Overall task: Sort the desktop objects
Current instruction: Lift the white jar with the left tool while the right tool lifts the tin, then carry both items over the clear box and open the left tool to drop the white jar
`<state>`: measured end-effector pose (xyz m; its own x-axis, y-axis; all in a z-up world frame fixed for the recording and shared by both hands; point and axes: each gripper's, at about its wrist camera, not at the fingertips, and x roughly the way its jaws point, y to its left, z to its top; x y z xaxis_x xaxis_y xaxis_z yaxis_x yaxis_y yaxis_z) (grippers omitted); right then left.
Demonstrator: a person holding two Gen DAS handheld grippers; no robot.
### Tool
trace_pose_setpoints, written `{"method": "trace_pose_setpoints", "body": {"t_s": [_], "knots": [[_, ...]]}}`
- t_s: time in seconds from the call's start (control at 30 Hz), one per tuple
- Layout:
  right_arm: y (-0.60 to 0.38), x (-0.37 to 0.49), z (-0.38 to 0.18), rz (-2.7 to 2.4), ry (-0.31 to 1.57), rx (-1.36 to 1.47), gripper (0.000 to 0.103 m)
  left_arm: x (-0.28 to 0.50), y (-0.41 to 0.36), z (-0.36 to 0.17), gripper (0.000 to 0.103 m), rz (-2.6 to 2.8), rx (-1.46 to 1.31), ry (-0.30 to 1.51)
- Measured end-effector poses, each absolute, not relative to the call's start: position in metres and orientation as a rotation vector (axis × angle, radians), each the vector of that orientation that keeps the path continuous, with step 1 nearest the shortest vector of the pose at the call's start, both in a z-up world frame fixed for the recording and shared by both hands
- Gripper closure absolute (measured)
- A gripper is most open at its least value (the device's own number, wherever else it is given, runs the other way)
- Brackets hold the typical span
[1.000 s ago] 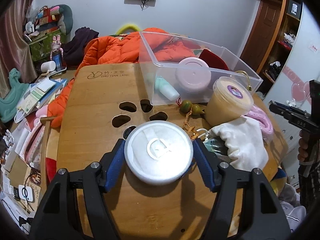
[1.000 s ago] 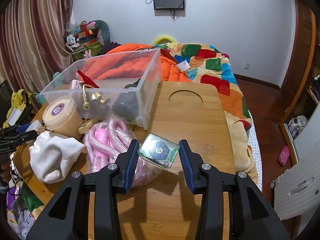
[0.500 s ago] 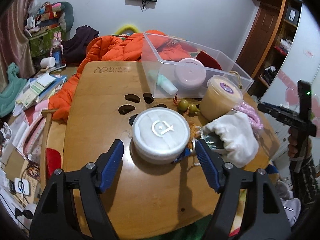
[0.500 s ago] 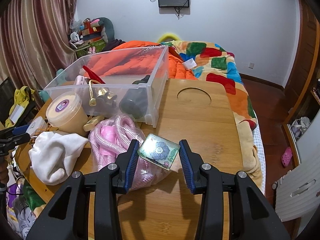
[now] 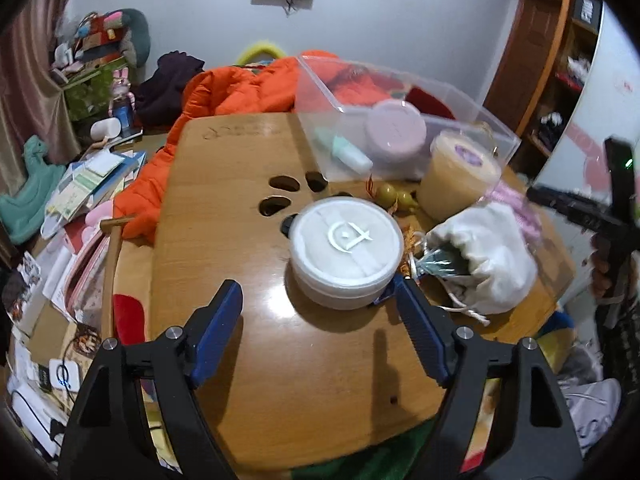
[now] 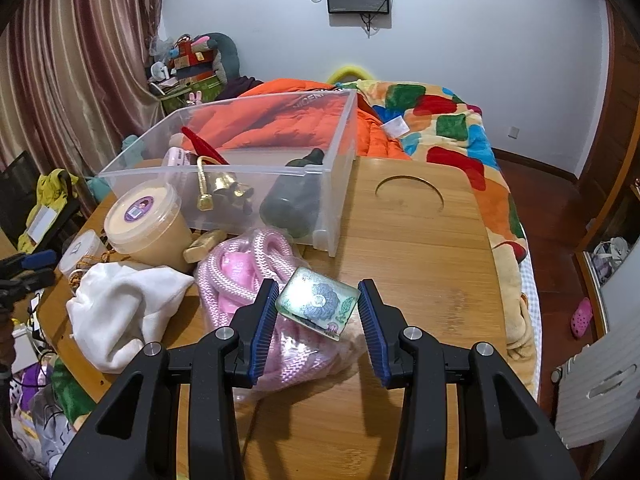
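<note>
A round white lidded container (image 5: pixel 346 249) stands on the wooden table (image 5: pixel 224 208). My left gripper (image 5: pixel 320 328) is open and sits just in front of it, not touching. My right gripper (image 6: pixel 318 320) is shut on a small square tin with a flower pattern (image 6: pixel 318 304), held tilted above a pink rope bundle (image 6: pixel 248 276). A clear plastic bin (image 6: pixel 248 168) behind holds a bell, a dark bottle and a pink jar. A beige lidded tub (image 6: pixel 148 220) and a white cloth pouch (image 6: pixel 120 304) lie beside the bin.
An orange jacket (image 5: pixel 240 88) and a colourful blanket (image 6: pixel 440 120) lie behind the table. Green beads (image 5: pixel 394 198) and a tassel lie between the white container and the tub. Books and clutter lie on the floor at the left (image 5: pixel 80 192).
My left gripper has opened, let go of the white container on the table and drawn back from it. My right gripper keeps the tin and has moved slightly nearer the bin.
</note>
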<state>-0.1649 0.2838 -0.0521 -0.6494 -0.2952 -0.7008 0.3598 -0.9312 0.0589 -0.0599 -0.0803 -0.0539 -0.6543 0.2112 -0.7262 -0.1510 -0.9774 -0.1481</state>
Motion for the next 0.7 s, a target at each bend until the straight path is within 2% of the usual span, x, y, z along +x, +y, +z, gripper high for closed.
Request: {"method": "trace_pose_setpoints", "body": {"t_s": [0.3, 0.33, 0.37, 0.5, 0.7], "knots": [[0.289, -0.162, -0.049, -2.573, 0.127, 1.068, 0.066, -0.093, -0.065, -0.062, 0.025, 2.699, -1.193, -0.089], [0.289, -0.162, -0.048, -2.575, 0.126, 1.066, 0.066, -0.095, -0.063, -0.062, 0.034, 2.698, -1.18, -0.089], [0.29, -0.162, -0.047, -2.577, 0.126, 1.065, 0.066, -0.097, -0.062, -0.061, 0.038, 2.689, -1.174, -0.092], [0.29, -0.166, -0.041, -2.586, 0.121, 1.047, 0.066, -0.097, -0.059, -0.06, 0.038, 2.732, -1.161, -0.05], [0.286, -0.171, -0.025, -2.594, 0.135, 0.989, 0.066, -0.096, -0.072, -0.046, 0.038, 2.777, -1.126, -0.104]]}}
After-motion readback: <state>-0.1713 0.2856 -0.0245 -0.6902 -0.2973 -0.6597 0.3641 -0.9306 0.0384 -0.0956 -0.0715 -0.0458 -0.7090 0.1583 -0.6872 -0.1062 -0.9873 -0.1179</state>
